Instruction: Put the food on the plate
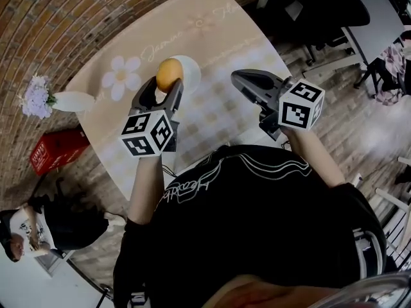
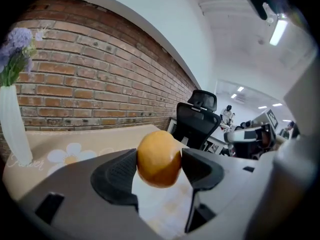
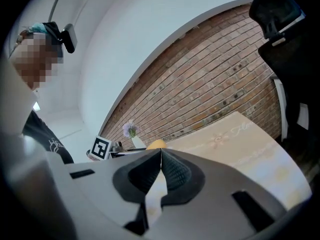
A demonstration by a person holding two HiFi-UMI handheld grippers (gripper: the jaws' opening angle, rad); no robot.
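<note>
Left gripper (image 1: 166, 88) clamps the orange (image 1: 169, 73) above the plate (image 1: 193, 68). Right gripper (image 1: 240, 79), at plate's 3 o'clock: jaws closed, empty.

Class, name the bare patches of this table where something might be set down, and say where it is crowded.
Bare: the table beyond the plate; the daisy-printed strip between vase and plate; the checked part between left claw and right claw. Crowded: the plate, where the left claw holds the orange.
</note>
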